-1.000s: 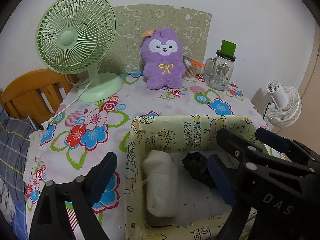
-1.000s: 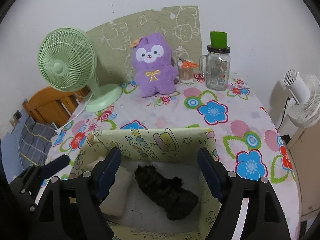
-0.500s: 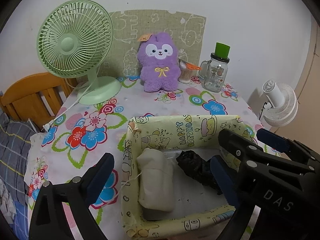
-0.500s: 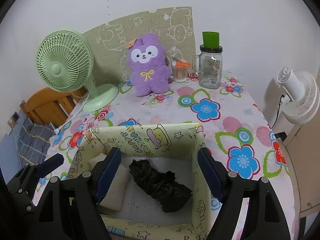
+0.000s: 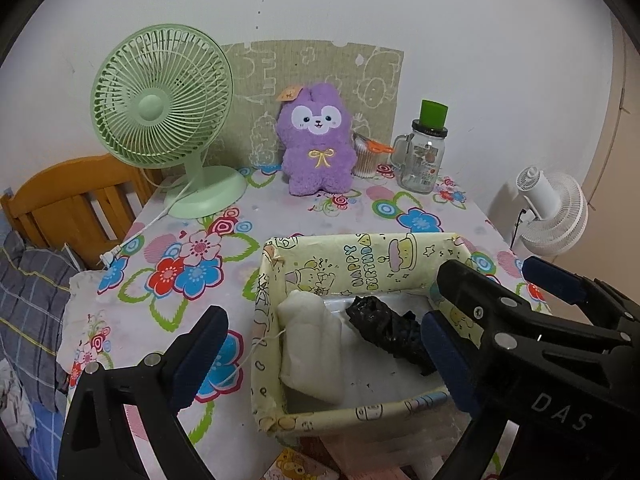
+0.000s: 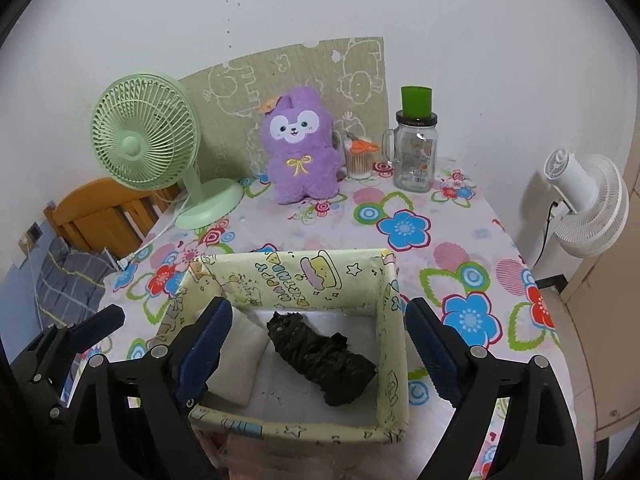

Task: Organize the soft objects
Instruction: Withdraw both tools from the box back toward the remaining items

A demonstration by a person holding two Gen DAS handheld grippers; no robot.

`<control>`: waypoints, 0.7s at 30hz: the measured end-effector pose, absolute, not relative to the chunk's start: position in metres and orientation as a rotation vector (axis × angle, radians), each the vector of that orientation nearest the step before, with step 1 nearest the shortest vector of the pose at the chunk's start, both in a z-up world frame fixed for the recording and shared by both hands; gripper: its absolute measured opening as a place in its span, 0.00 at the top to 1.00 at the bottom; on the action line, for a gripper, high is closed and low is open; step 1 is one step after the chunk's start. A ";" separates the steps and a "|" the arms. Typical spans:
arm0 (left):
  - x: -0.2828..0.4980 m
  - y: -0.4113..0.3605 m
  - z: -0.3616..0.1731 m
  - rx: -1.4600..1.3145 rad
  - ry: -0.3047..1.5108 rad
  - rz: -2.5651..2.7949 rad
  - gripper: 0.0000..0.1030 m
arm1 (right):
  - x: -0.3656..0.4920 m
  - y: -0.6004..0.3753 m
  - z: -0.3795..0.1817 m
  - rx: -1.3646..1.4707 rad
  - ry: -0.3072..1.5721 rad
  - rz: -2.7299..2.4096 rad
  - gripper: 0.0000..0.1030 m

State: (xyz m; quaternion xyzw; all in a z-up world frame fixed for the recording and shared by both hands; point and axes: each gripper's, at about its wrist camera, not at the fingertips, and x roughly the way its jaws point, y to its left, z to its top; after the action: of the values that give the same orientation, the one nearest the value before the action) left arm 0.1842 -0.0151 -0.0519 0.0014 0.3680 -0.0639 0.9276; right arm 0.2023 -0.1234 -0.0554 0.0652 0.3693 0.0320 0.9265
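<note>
Black roll (image 6: 320, 354) lies diagonally in box (image 6: 390, 312).

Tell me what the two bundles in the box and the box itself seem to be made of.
White bundle: looks like soft matte cloth, folded, with a thin string trailing over the wall.
Black bundle: crinkly dark knit or lace, rolled; the exact fabric is unclear.
Box: apparently stiff card wrapped in glossy printed birthday paper, creased at the corners.

Soft, even indoor light; sharp focus (fisheye-bent edges, dark corners)
</note>
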 end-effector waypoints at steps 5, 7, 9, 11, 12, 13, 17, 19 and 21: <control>0.174 -0.016 -0.046 0.003 0.740 -0.139 0.04 | 0.191 -0.124 -0.049 0.131 0.741 0.062 0.11; 0.170 -0.016 -0.044 0.004 0.734 -0.135 0.01 | 0.187 -0.124 -0.046 0.129 0.735 0.058 0.11; 0.166 -0.015 -0.041 0.004 0.727 -0.132 0.01 | 0.182 -0.124 -0.043 0.128 0.729 0.056 0.11; 0.161 -0.015 -0.039 0.003 0.720 -0.130 0.00 | 0.177 -0.125 -0.041 0.128 0.723 0.056 0.11; 0.158 -0.015 -0.038 0.003 0.717 -0.130 0.00 | 0.175 -0.125 -0.039 0.127 0.720 0.057 0.11; 0.156 -0.015 -0.037 0.003 0.715 -0.129 0.00 | 0.173 -0.125 -0.038 0.126 0.717 0.057 0.11; 0.145 -0.014 -0.033 0.004 0.705 -0.130 0.00 | 0.163 -0.124 -0.033 0.116 0.707 0.061 0.10; 0.141 -0.014 -0.032 0.006 0.701 -0.130 0.00 | 0.158 -0.124 -0.032 0.112 0.702 0.063 0.10; 0.135 -0.013 -0.030 0.006 0.695 -0.127 0.00 | 0.152 -0.123 -0.030 0.111 0.698 0.064 0.10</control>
State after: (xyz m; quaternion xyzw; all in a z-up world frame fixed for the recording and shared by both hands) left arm 0.1350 -0.0128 -0.0295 0.0028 0.3401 -0.0622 0.9383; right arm 0.1521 -0.1233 -0.0297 0.0543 0.3416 0.0311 0.9378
